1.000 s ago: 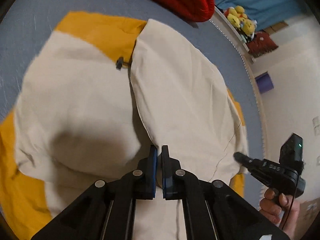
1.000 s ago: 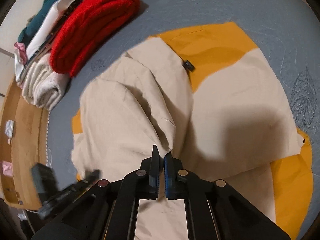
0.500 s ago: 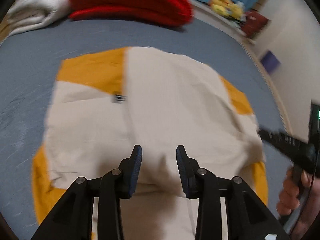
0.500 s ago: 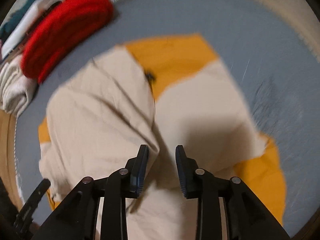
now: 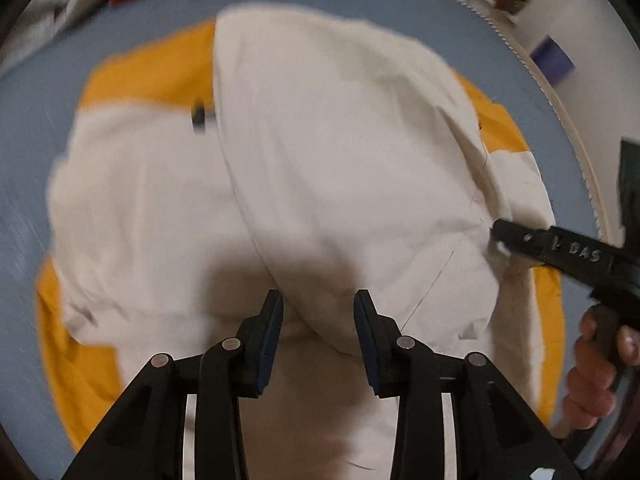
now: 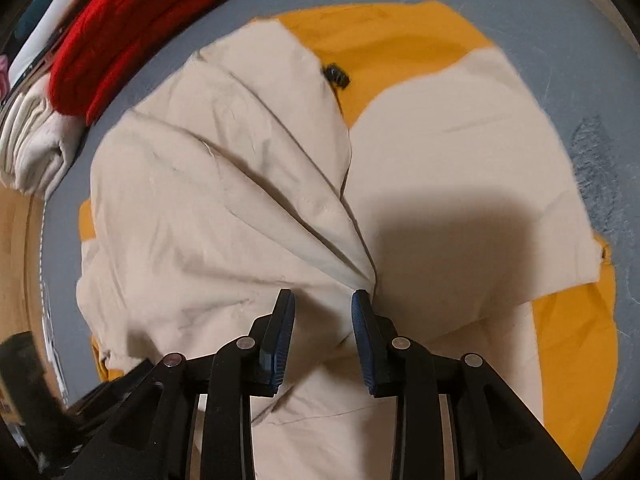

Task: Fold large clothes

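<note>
A large cream and orange-yellow garment lies spread on a grey-blue bed surface, with one cream flap folded across its middle. A small black tag sits by the flap's edge. My left gripper hangs open just above the flap's rounded lower edge, pads off the cloth. In the right wrist view the garment shows creases that run toward my right gripper. That gripper is open, with the gathered cloth lying under its jaws. My right gripper also shows at the garment's right edge, held by a hand.
A folded red knit and a stack of pale folded clothes lie at the bed's far left corner. The bed's trimmed edge curves along the right, with a purple box on the floor beyond. Wooden floor borders the left.
Both grippers were shut on cream cloth a second ago and now stand with jaws apart. The flap has settled flatter over the garment. The left view has swung and rolled.
</note>
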Motion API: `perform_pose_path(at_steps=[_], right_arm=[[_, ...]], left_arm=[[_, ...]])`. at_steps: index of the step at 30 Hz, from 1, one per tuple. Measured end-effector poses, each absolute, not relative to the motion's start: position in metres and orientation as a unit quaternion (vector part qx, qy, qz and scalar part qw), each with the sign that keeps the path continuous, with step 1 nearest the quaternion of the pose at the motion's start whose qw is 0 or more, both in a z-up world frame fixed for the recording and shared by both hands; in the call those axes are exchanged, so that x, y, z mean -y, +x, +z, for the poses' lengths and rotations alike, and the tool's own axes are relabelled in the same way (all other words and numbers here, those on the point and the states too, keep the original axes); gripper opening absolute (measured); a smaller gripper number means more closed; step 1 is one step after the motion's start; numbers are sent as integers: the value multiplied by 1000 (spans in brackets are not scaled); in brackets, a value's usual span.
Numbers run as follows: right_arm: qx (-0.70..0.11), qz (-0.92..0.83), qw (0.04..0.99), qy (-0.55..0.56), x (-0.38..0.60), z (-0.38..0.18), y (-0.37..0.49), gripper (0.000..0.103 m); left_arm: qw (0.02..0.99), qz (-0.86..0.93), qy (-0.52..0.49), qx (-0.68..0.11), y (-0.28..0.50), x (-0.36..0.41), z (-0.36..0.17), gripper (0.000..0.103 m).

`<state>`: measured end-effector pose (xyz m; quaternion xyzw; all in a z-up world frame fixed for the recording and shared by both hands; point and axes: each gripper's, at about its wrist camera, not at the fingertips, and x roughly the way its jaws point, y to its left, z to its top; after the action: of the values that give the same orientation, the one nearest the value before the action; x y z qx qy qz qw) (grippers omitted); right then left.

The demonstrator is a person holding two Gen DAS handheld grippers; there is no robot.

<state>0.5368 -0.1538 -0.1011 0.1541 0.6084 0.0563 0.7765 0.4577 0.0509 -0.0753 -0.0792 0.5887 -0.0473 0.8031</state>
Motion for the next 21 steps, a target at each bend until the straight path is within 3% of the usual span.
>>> perform_pose_path(at_steps=[6, 12, 14, 21], right_arm=[[-536, 116, 826, 130, 127, -59, 525, 31], [-623, 132, 765, 91, 104, -116, 518, 31], [-617, 126, 770, 100, 106, -113, 516, 31], [-439, 179, 878, 60, 97, 7, 474, 31]], left_arm=[[806, -25, -108, -581, 456, -63, -64, 34], [830, -35, -100, -547, 438, -90, -28, 34], [837, -35, -101, -537, 431, -98, -17, 34], [888, -30, -67, -454, 384, -114, 41, 34]])
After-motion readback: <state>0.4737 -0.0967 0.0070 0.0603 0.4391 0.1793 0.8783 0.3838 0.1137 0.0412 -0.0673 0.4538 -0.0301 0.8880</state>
